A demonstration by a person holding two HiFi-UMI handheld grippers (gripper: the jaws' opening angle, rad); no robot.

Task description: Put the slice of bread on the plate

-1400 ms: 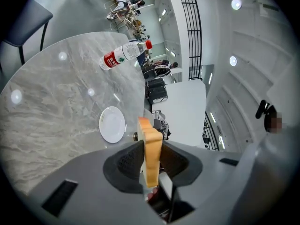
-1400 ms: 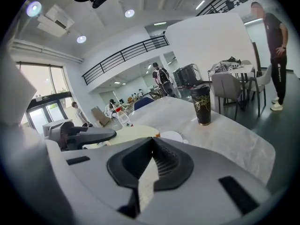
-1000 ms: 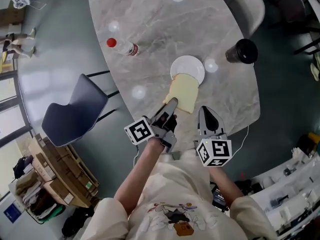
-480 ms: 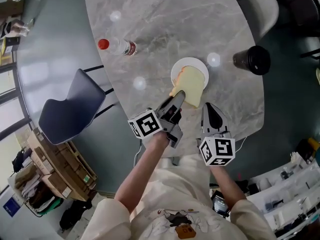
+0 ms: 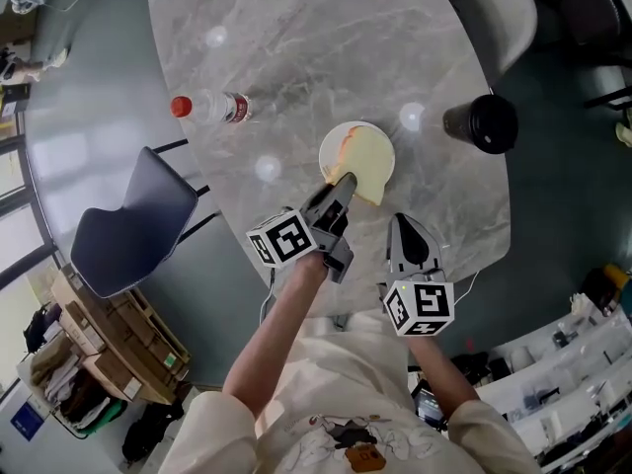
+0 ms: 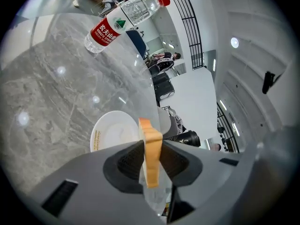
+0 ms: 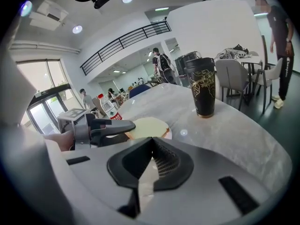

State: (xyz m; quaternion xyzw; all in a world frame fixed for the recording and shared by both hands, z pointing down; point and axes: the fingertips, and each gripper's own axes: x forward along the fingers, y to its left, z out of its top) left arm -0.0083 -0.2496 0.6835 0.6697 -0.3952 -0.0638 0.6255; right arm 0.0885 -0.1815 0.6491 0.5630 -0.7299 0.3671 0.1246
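Item 1. Slice of bread [image 5: 365, 159]: pale, crust along one edge, centre of the head view. It is pinched at its near edge and lies flat over the plate [image 5: 336, 138], covering most of it and overhanging the lower right rim. Whether it touches the plate cannot be told.

Item 2. Left hand-held gripper [image 5: 342, 182]: jaws pinching the bread edge between the ribbed pads, marker cube towards the lower left.

Item 3. Right hand-held gripper [image 5: 409, 225]: jaws pressed together with nothing between them, low over the near edge of the counter [image 5: 296, 47], just right of the left one and apart from the bread.

Item 4. Water bottle [image 5: 210, 107]: clear with a red cap and label, lying on its side, left of the plate.

Item 5. Dark cup [image 5: 481, 123]: upright, lidded, right of the plate.

Item 6. Grey chair [image 5: 133, 227]: left of the counter.
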